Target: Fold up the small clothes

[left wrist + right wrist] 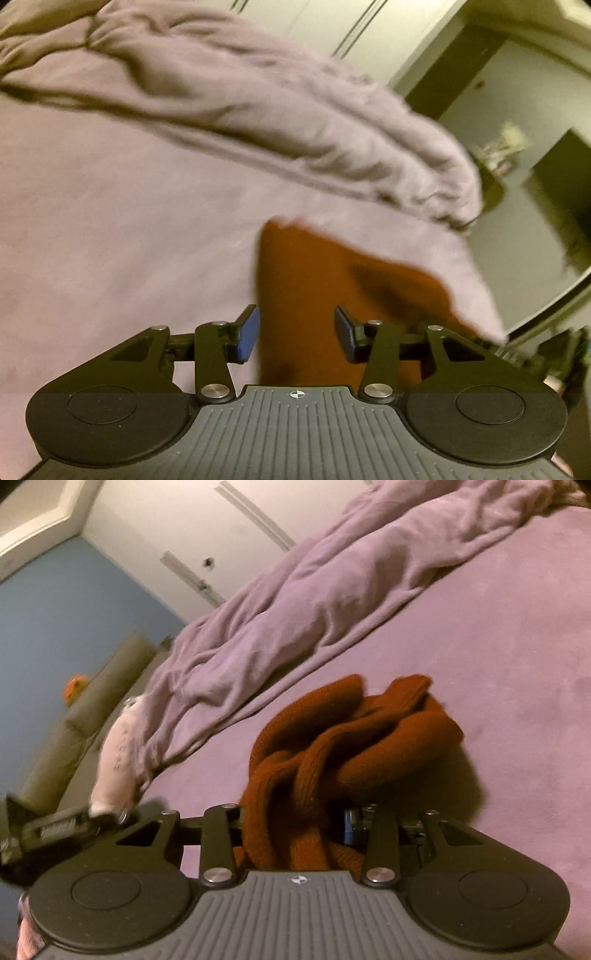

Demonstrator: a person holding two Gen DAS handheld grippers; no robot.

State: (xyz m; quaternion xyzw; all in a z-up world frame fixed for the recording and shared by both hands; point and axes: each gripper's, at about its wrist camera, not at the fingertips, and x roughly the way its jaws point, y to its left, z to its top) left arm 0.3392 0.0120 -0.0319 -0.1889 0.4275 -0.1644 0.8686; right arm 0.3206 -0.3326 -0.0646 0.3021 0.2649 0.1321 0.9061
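A bed [92, 221] covered in a pale lilac sheet fills most of both views. Along its far side lies a long rumpled lilac blanket [258, 103], bunched into thick folds and running diagonally across each picture. Beyond the bed stand pale cupboard doors [192, 528] and a blue wall [55, 609]. In the right wrist view a grey padded piece of furniture [92, 701] sits beside the bed with a small orange object [75, 688] on it, too blurred to name.

The thing to be folded, a rust-orange knitted garment [332, 746], rests on the sheet near the bed's near edge. In the right wrist view it is gathered into thick ribbed folds, and part of it is lifted into the right gripper [295, 830], whose fingers are clamped on a bundle of the knit; one blue pad [349, 827] shows just beside the cloth, the other is hidden behind it.

In the left wrist view the garment appears as a blurred orange sheet running up between the fingers of the left gripper [295, 334]. The two blue pads [249, 334] stand partly apart with the cloth between them; whether they press on it I cannot tell.
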